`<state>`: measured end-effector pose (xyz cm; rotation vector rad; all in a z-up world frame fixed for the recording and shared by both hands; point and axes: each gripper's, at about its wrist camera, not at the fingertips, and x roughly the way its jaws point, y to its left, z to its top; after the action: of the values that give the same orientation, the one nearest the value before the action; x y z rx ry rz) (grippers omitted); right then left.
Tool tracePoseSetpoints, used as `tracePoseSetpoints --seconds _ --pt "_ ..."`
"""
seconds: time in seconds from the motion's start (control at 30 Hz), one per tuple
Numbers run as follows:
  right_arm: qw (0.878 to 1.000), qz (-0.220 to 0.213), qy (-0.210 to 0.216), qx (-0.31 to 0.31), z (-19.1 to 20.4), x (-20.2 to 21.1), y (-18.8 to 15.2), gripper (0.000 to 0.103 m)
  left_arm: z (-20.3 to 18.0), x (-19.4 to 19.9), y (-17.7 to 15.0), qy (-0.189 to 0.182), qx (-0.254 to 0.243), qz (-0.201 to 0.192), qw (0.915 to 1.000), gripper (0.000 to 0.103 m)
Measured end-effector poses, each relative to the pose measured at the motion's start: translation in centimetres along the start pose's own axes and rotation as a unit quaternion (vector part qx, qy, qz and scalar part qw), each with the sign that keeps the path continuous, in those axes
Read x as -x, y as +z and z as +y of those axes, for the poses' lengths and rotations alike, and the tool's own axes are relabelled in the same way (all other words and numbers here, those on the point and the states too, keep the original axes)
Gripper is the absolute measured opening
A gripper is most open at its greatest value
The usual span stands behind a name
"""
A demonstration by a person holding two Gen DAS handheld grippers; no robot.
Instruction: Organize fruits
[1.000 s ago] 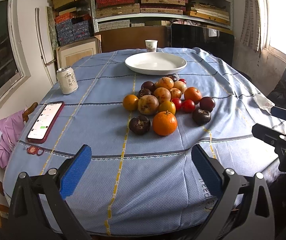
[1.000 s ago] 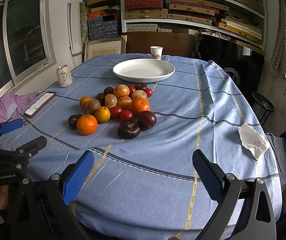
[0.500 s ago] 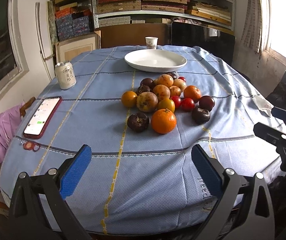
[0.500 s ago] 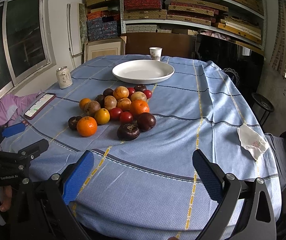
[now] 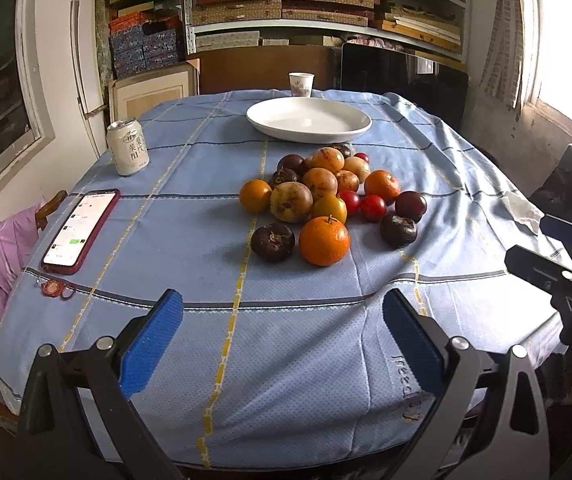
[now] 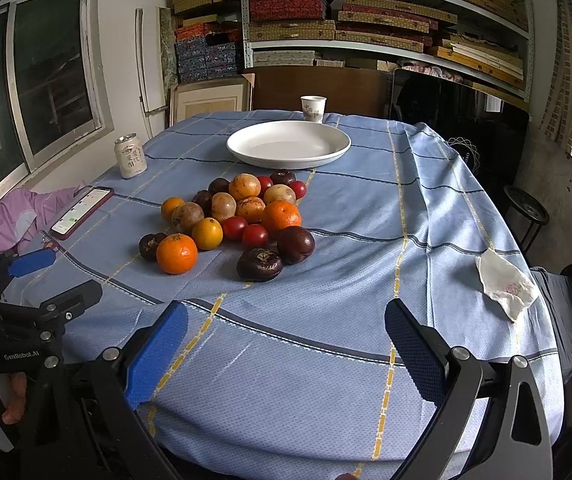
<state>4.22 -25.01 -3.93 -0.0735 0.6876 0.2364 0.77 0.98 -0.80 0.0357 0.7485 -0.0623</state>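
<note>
A pile of mixed fruit lies mid-table: a big orange (image 5: 324, 240) (image 6: 176, 253) at the front, dark mangosteens (image 5: 272, 241) (image 6: 259, 264), red tomatoes (image 5: 373, 207) (image 6: 254, 235) and brownish passion fruits (image 5: 291, 201) (image 6: 224, 207). Behind the pile sits an empty white plate (image 5: 309, 120) (image 6: 288, 144). My left gripper (image 5: 282, 344) hangs open over the near table edge, well short of the fruit, nothing between its blue pads. My right gripper (image 6: 286, 350) is open too, equally far back and empty. Each gripper shows at the side of the other's view.
On the blue tablecloth (image 5: 190, 216) lie a phone (image 5: 82, 230) (image 6: 82, 212) and a drink can (image 5: 127, 151) (image 6: 130, 155) at the left, a paper cup (image 5: 301, 84) (image 6: 313, 109) behind the plate, and a crumpled tissue (image 6: 505, 286) near the right edge. Shelves of boxes line the back wall.
Both grippers have drifted slightly forward and up, so the fruit pile sits a bit closer in view. Both stay open; no fruit has moved.
</note>
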Motion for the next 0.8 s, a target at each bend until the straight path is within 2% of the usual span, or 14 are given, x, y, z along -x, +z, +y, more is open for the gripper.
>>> tracePoseSetpoints --seconds 0.8 --pt "1.000 0.004 0.003 0.001 0.36 -0.34 -0.06 0.099 0.99 -0.52 -0.05 0.001 0.016 0.005 0.9999 0.098"
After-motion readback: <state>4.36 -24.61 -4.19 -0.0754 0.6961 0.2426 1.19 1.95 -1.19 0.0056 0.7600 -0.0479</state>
